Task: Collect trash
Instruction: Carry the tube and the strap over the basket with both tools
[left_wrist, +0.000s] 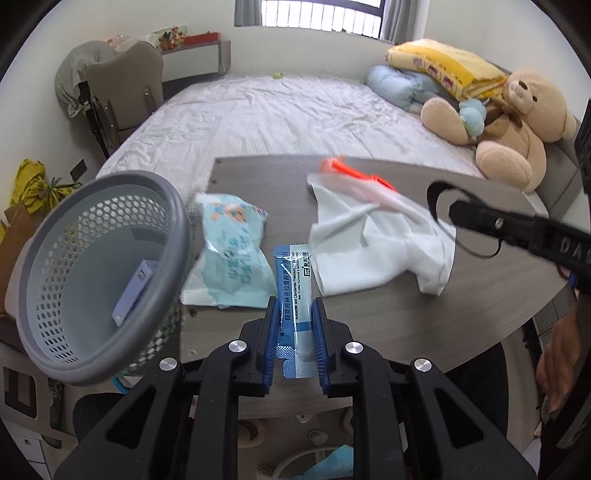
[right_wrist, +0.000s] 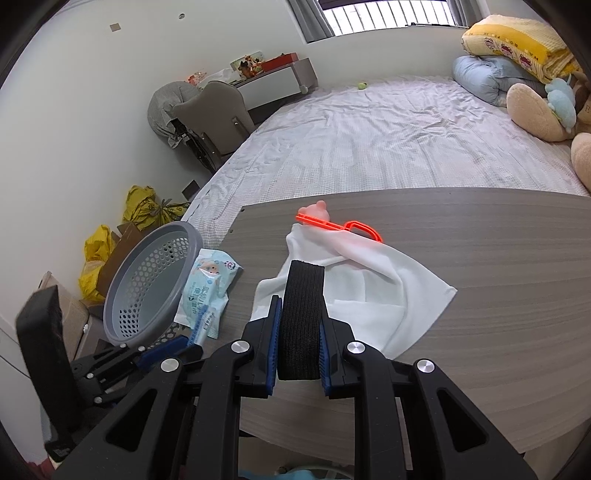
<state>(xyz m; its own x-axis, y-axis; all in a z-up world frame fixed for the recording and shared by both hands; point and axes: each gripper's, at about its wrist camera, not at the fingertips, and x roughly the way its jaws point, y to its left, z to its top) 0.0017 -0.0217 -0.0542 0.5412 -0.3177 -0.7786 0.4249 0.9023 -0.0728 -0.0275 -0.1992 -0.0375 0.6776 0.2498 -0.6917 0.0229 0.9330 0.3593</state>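
My left gripper (left_wrist: 294, 314) is shut on a blue medicine sachet (left_wrist: 293, 291), held over the near edge of the grey wood table (left_wrist: 388, 325). A grey perforated basket (left_wrist: 92, 273) tilts at the table's left edge, with a small blue box (left_wrist: 135, 291) inside. A light-blue wet-wipe pack (left_wrist: 229, 254) lies between basket and sachet. My right gripper (right_wrist: 298, 328) is shut on a black elastic band (right_wrist: 301, 317) above a white cloth (right_wrist: 354, 284). The right gripper also shows in the left wrist view (left_wrist: 443, 210). The left gripper shows at lower left in the right wrist view (right_wrist: 184, 341).
An orange plastic tool (right_wrist: 332, 225) lies partly under the cloth's far edge. Beyond the table is a bed (left_wrist: 277, 110) with a teddy bear (left_wrist: 509, 118) and pillows. A chair (left_wrist: 122, 96) and yellow bags (right_wrist: 147, 206) stand at left.
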